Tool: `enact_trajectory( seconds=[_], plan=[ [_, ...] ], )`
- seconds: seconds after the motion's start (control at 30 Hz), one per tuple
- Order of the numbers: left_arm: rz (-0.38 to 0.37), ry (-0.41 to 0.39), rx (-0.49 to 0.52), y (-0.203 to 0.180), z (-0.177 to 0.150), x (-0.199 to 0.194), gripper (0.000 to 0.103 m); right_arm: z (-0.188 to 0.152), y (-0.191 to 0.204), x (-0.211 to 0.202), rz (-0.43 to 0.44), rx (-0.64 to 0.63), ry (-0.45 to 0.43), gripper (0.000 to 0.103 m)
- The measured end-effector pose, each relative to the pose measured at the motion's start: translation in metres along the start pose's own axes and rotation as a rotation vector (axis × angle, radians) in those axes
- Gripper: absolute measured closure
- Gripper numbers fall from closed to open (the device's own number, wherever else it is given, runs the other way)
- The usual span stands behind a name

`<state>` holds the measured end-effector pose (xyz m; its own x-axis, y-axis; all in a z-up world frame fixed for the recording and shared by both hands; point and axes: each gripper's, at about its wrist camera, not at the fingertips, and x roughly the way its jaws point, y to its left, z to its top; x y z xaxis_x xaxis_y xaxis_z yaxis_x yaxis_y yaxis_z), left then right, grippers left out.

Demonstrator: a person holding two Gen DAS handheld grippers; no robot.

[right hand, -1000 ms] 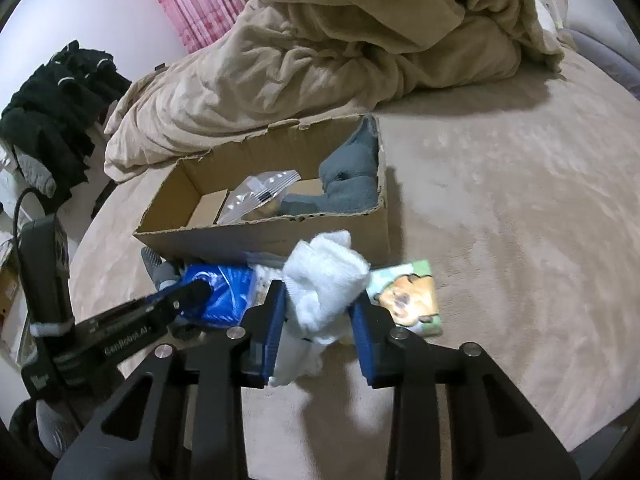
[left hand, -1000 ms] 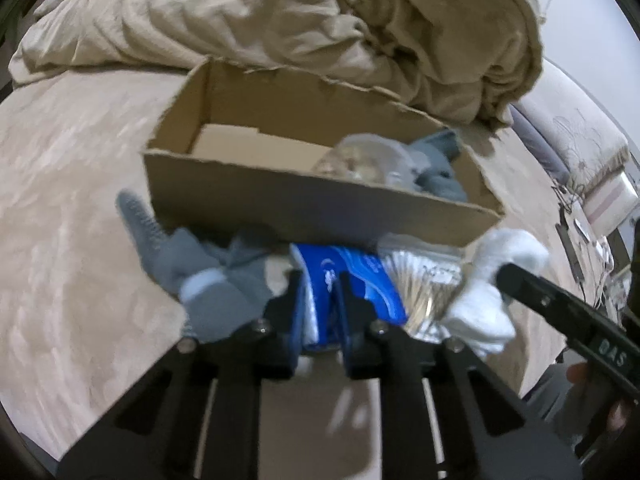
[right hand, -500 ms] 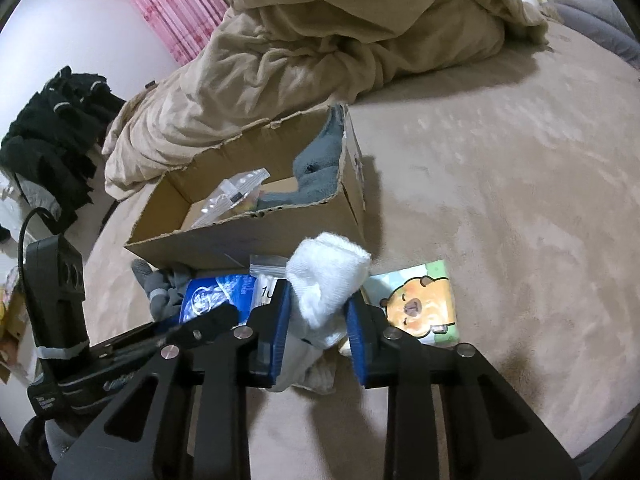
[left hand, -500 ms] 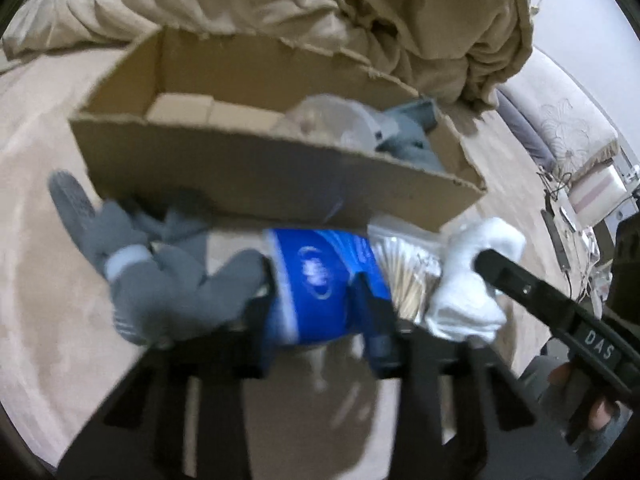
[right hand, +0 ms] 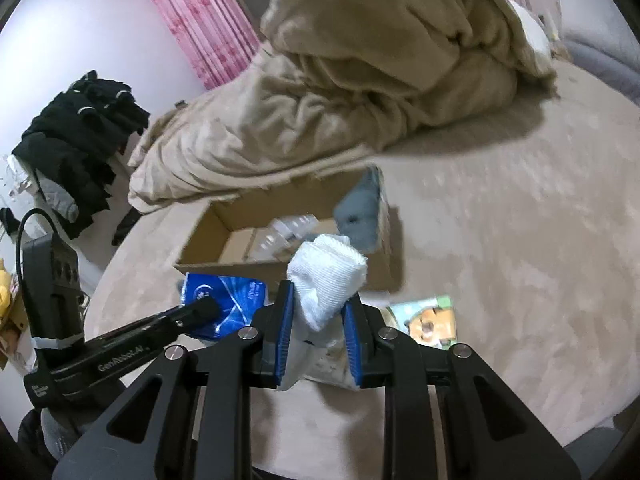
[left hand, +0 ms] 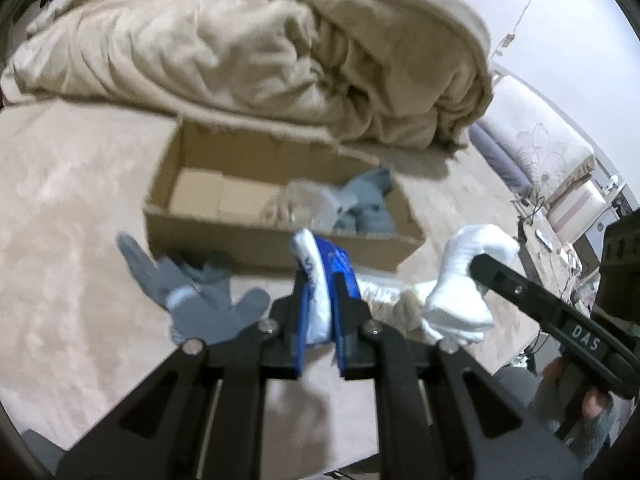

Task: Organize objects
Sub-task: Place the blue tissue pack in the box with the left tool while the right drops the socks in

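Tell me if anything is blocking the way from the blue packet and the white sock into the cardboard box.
Only the cardboard box's near wall. The left gripper holds the blue packet and the right gripper holds the white sock, both in front of that wall, so each must clear it. The opening is uncovered.

The left half of the cardboard box [left hand: 224, 200] is left unoccupied; its right half is taken by grey cloth [left hand: 370, 204] and clear plastic packaging [left hand: 308, 204]. Access beyond is blocked by the heaped blanket [left hand: 280, 60].
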<state>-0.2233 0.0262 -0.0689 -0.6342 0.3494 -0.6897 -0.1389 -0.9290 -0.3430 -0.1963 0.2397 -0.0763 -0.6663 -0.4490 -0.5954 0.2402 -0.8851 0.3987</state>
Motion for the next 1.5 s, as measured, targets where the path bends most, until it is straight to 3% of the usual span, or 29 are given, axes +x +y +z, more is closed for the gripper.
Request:
enact_trajectory(
  seconds=[0.3, 0.47, 0.67, 1.0, 1.13, 1.2, 1.23, 1.27, 1.33, 1.4, 1.43, 1.5],
  plan=[
    [0.036, -0.110, 0.063, 0.001, 0.042, -0.056, 0.092, 0.039, 0.050, -0.021, 0.056, -0.123, -0.067, 0.078],
    [0.054, -0.145, 0.060, 0.011, 0.064, -0.057, 0.092, 0.062, 0.081, -0.009, 0.067, -0.249, -0.085, 0.078],
    [0.093, -0.134, 0.048, 0.036, 0.081, -0.026, 0.092, 0.079, 0.095, 0.052, 0.097, -0.323, -0.010, 0.078],
    [0.131, 0.041, 0.017, 0.089, 0.079, 0.071, 0.088, 0.063, 0.083, 0.171, 0.067, -0.340, 0.187, 0.078],
    [0.140, 0.039, 0.008, 0.093, 0.076, 0.080, 0.079, 0.055, 0.075, 0.200, 0.049, -0.316, 0.245, 0.071],
    [0.132, 0.045, -0.005, 0.092, 0.077, 0.079, 0.077, 0.053, 0.071, 0.203, 0.038, -0.292, 0.251, 0.061],
    [0.136, 0.037, -0.009, 0.090, 0.077, 0.075, 0.075, 0.053, 0.071, 0.201, 0.037, -0.283, 0.248, 0.050],
    [0.145, 0.026, -0.009, 0.088, 0.078, 0.070, 0.071, 0.054, 0.070, 0.196, 0.031, -0.273, 0.237, 0.041],
    [0.171, 0.001, -0.003, 0.084, 0.077, 0.058, 0.060, 0.059, 0.066, 0.181, 0.029, -0.252, 0.203, 0.034],
    [0.166, -0.012, -0.008, 0.081, 0.077, 0.044, 0.046, 0.063, 0.062, 0.162, 0.030, -0.237, 0.172, 0.032],
    [0.169, -0.028, -0.009, 0.079, 0.075, 0.035, 0.034, 0.065, 0.060, 0.151, 0.024, -0.235, 0.155, 0.031],
    [0.177, -0.064, -0.007, 0.073, 0.073, 0.014, 0.028, 0.069, 0.058, 0.125, 0.010, -0.234, 0.113, 0.031]
  ],
)
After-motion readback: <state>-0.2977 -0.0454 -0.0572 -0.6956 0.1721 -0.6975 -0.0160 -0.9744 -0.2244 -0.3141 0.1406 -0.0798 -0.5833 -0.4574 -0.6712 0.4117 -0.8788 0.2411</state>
